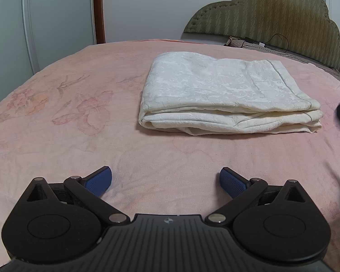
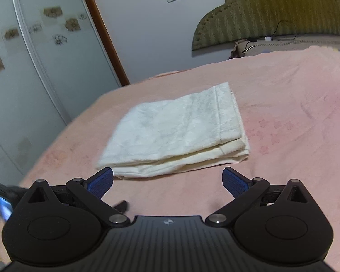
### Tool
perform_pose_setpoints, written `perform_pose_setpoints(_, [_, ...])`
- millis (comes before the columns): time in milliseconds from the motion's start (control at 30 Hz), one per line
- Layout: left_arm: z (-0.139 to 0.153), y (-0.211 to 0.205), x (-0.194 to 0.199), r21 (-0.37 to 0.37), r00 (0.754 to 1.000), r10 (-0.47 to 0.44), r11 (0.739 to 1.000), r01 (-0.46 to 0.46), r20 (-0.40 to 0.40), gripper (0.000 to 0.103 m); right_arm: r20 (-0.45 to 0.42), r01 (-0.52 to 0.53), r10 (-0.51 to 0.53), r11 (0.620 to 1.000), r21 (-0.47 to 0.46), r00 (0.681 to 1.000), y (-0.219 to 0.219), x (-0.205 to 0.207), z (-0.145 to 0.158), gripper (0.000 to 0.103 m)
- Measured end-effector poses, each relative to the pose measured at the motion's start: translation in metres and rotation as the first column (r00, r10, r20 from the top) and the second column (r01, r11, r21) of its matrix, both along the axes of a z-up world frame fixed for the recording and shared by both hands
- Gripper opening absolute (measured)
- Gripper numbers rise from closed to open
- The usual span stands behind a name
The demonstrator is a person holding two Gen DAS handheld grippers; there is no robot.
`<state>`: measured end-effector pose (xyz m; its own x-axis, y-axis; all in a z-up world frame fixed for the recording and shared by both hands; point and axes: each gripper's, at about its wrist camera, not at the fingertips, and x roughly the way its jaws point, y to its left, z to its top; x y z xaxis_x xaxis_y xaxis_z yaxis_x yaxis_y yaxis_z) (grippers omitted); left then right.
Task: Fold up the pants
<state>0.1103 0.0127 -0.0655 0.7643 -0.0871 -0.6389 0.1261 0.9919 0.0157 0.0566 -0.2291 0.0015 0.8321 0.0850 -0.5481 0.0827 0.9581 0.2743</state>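
a: left wrist view first: the left gripper (image 1: 166, 181) has its blue pads (image 1: 99, 180) spread wide with nothing between them, hanging over bare pink bedspread (image 1: 56, 140). the pants (image 1: 226, 95) lie ahead toward one o'clock, well apart from the tips.

b: and the right gripper (image 2: 167, 181)?

a: released too, jaws wide. its left pad (image 2: 102, 181) sits just beside the near corner of the pants (image 2: 174, 133); i can't tell if it touches.

b: how would the bundle handle?

a: soft, light, limp, i'd judge. cream cloth stacked in several layers, already a compact rectangle. pinch one layer and the stack would likely peel open, so take the whole thickness at a corner of the near folded edge.

b: its long axis?

a: in the left view it runs nine to three. in the right view it runs from seven toward one.
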Motion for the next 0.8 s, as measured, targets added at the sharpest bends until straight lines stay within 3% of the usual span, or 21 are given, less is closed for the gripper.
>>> perform_pose_setpoints(233, [0.000, 0.000, 0.000, 0.000, 1.000, 0.000, 1.000, 0.000, 0.000, 0.103, -0.064, 0.055, -0.071, 0.975, -0.215, 0.995, -0.003, 0.010, -0.045, 0.103])
perform_pose_setpoints(467, [0.000, 0.000, 0.000, 0.000, 1.000, 0.000, 1.000, 0.000, 0.000, 0.103, -0.085, 0.026, -0.051, 0.961, -0.275, 0.995, 0.007, 0.010, -0.068, 0.103])
perform_pose_setpoints(800, [0.001, 0.000, 0.000, -0.001, 1.000, 0.000, 1.000, 0.000, 0.000, 0.103, -0.095, 0.025, -0.048, 0.972, -0.233, 0.994, 0.001, 0.010, -0.068, 0.103])
